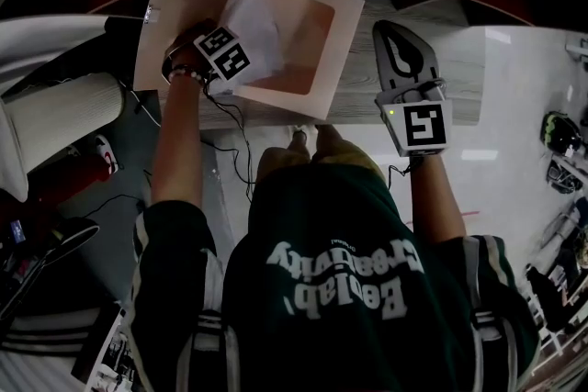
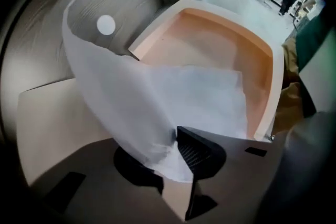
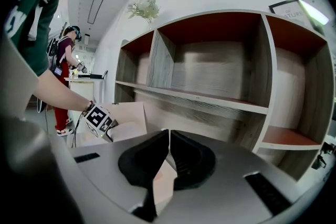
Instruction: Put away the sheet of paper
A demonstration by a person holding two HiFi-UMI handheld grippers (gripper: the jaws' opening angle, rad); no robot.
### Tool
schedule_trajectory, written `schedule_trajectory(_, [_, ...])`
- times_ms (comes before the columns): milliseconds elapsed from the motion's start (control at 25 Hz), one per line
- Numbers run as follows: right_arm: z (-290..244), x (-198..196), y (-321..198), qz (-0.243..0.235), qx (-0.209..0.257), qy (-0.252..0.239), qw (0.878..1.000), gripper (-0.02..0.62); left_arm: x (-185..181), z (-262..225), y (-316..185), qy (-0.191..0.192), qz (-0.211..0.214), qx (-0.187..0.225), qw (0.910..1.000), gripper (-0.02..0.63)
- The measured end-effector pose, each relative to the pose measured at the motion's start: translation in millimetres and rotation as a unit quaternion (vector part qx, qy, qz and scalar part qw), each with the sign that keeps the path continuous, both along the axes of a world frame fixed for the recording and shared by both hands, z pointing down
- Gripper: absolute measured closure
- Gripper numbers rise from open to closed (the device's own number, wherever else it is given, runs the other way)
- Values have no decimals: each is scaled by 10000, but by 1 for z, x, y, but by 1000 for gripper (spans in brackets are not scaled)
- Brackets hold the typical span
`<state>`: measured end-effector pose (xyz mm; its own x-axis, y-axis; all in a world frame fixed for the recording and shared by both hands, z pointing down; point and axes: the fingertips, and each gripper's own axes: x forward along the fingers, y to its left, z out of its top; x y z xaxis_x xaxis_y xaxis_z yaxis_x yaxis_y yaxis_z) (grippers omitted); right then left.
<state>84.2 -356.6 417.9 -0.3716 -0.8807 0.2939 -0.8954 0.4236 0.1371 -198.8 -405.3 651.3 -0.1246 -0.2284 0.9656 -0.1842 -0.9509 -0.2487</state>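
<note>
A crumpled white sheet of paper (image 1: 253, 18) hangs half into an open pink-beige box (image 1: 335, 28) on the wood-grain shelf top. In the left gripper view the paper (image 2: 157, 97) drapes from the box (image 2: 265, 60) floor up over its near wall and down between the jaws. My left gripper (image 2: 168, 152) points steeply down at the box's near left corner. Its jaws stand slightly apart with the paper's lower edge between them, the ribbed right pad bare. My right gripper (image 1: 397, 37) rests to the right of the box, shut and empty, jaws (image 3: 169, 136) meeting at the tips.
The box's flat lid (image 1: 175, 14) lies open to the left. Beyond is a wooden shelving unit (image 3: 220, 71) with red-backed compartments. A second person (image 3: 65, 44) stands far off. The person's legs stand close against the shelf's front edge (image 1: 303, 119).
</note>
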Motion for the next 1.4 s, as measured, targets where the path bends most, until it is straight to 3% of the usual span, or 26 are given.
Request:
schedule_trajectory(40, [0, 0, 0, -1, 3, -2, 10000, 558, -1, -3, -3, -10, -61, 144, 9999, 460])
schedule_trajectory(200, [2, -2, 2, -10, -20, 17, 10000, 558, -6, -21, -3, -2, -180, 728, 9972, 358])
schedule_trajectory(480, [7, -21, 7, -91, -32, 35, 9999, 558, -22, -78, -3, 595, -548, 1927, 9779, 348])
schedule_trajectory(640, [4, -35, 7, -174, -3, 63, 9998, 558, -9, -111, -1, 1246, -688, 2386, 9606, 365])
schedule_trajectory(720, [4, -39, 8, -187, -21, 88, 9998, 558, 8, -122, 0, 1720, -771, 2642, 9459, 549])
schedule_trajectory(760, [5, -42, 8, -183, -37, 94, 9998, 558, 17, -120, 0, 1930, -832, 2662, 9407, 588])
schedule_trajectory(920, [4, -48, 10, -171, -66, 144, 9997, 558, 40, -86, -8, 2372, -1211, 2229, 9377, 588])
schedule_trajectory(1200, [19, -23, 15, 4, -223, 267, 9994, 558, 74, -26, -27, 2333, -1581, 1800, 9424, 588])
schedule_trajectory(1400, [26, -16, 20, 105, -342, 369, 9987, 558, 94, 20, -32, 2202, -1649, 1323, 9523, 588])
